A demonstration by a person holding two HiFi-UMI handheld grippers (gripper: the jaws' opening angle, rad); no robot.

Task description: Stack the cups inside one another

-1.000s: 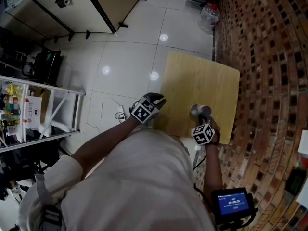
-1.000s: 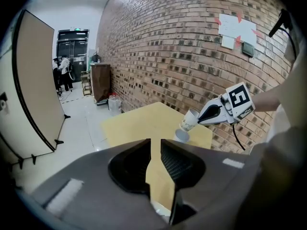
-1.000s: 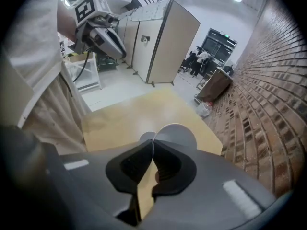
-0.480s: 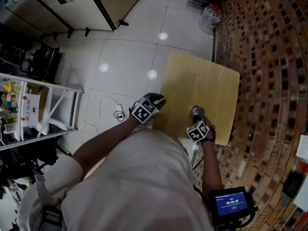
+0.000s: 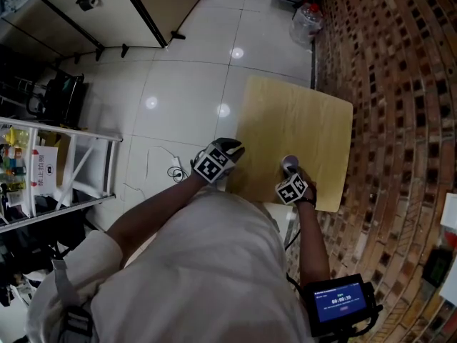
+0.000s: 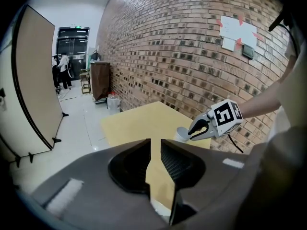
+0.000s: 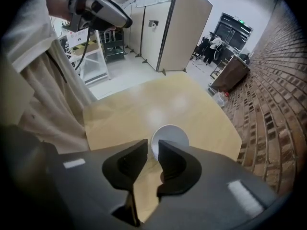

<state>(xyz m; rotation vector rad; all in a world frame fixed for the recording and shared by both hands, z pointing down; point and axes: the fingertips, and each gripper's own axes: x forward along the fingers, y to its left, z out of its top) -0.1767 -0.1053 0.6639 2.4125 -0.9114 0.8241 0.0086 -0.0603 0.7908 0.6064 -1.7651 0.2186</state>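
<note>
A white cup (image 5: 289, 163) stands upright on the pale wooden table (image 5: 300, 113), close to its near edge. My right gripper (image 5: 289, 171) points steeply down over it. In the right gripper view the cup (image 7: 171, 135) sits just beyond the jaws. Its near rim runs into the narrow gap of the right gripper (image 7: 152, 148), whose jaws have just been opening. They are slightly apart and not pressing on the cup. My left gripper (image 5: 232, 147) hovers at the table's left edge, jaws a little apart with nothing between them (image 6: 155, 145). Only one cup shape shows; whether others sit inside it I cannot tell.
A brick wall (image 5: 400, 84) runs along the table's right side. On the tiled floor are a white shelf rack (image 5: 57, 163) at left, a beige partition (image 5: 107, 6) at the back, a water bottle (image 5: 303, 21) and a cable (image 5: 175, 166).
My right gripper has sunk toward the table with the cup, which now rests on the wood. The left gripper has stayed where it was.
</note>
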